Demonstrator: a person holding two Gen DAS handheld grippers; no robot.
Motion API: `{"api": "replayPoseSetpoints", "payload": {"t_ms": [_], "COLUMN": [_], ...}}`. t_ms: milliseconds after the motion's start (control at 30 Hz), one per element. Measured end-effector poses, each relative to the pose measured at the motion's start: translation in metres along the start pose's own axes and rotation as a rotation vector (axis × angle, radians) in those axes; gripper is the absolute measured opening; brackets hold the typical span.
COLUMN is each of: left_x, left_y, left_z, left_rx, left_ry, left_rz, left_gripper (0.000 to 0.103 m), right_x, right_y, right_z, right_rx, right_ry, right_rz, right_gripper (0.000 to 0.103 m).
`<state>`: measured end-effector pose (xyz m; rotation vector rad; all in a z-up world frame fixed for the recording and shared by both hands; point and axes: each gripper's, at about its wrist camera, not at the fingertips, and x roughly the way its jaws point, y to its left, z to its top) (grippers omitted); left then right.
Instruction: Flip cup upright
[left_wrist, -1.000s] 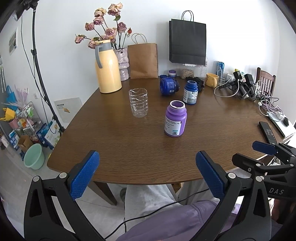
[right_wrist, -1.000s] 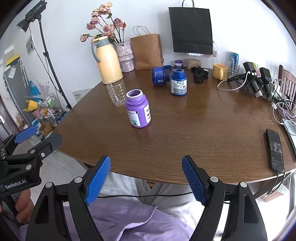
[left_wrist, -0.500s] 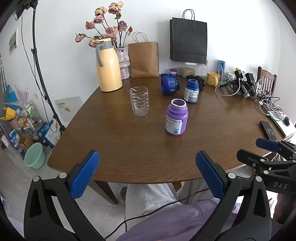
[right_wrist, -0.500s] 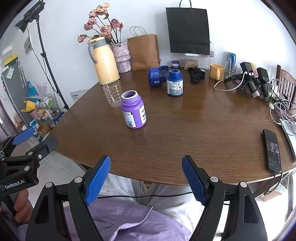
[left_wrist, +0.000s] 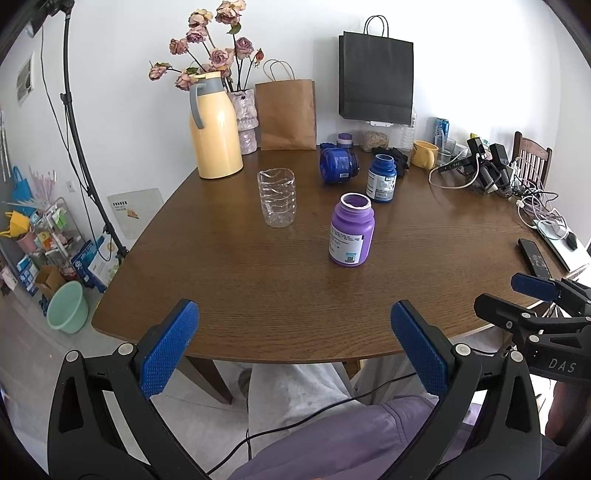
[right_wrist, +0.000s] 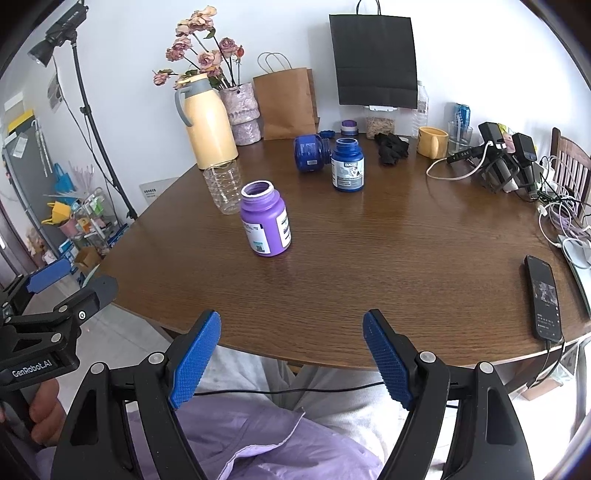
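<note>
We hold two grippers low at the near edge of a round wooden table (left_wrist: 258, 295), both above our lap. The left gripper (left_wrist: 294, 345) has its two blue-padded fingers spread wide and holds nothing; the right gripper (right_wrist: 291, 360) is the same, wide apart and empty. Each gripper also shows at the side of the other's view. On the table we count one clear plastic cup (left_wrist: 277, 198), standing on its base with its cut rim up, left of centre and well beyond both grippers. We count three jars without lids: one purple jar (left_wrist: 351, 235) upright near the middle, to the right of the cup; one dark blue jar (left_wrist: 382, 178) upright farther back; and a second blue jar (left_wrist: 338, 165) lying on its side just behind and left of it. Near the far left edge stands one yellow thermos (left_wrist: 215, 129), with one vase of dried roses (left_wrist: 246, 122) beside it. We see two paper bags, one brown bag (left_wrist: 287, 110) on the table and one black bag (left_wrist: 376, 75) on the wall. One yellow mug (left_wrist: 424, 154) sits at the back right, and one phone (right_wrist: 543, 298) lies near the right edge.
</note>
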<state>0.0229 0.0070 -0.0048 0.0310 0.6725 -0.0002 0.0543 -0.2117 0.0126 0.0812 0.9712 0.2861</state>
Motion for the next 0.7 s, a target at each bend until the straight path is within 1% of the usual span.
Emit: {"api": "replayPoseSetpoints", "payload": {"t_ms": [200,600,700], "left_x": [0.0005,0.0031,0.0008], "left_y": [-0.0009,0.0001,0.0006], "left_z": [-0.0001,0.0000,-0.0015], "left_rx": [-0.001,-0.007,-0.011], "left_ry": [0.005,0.015,0.005], "left_rz": [-0.003,-0.004,-0.020], "left_gripper": [0.103,0.103,0.103], "right_x": [-0.0009,0.0008,0.0009], "right_y": [-0.0001,0.0008,0.0010], "right_z": [0.0002,-0.0011,-0.0010], "right_rx": [0.003,0.004,0.004], "right_ry": [-0.012,-0.006,-0.006], "right_rz": [0.002,0.005,0.004], "right_gripper": [0.083,0.083,0.083]}}
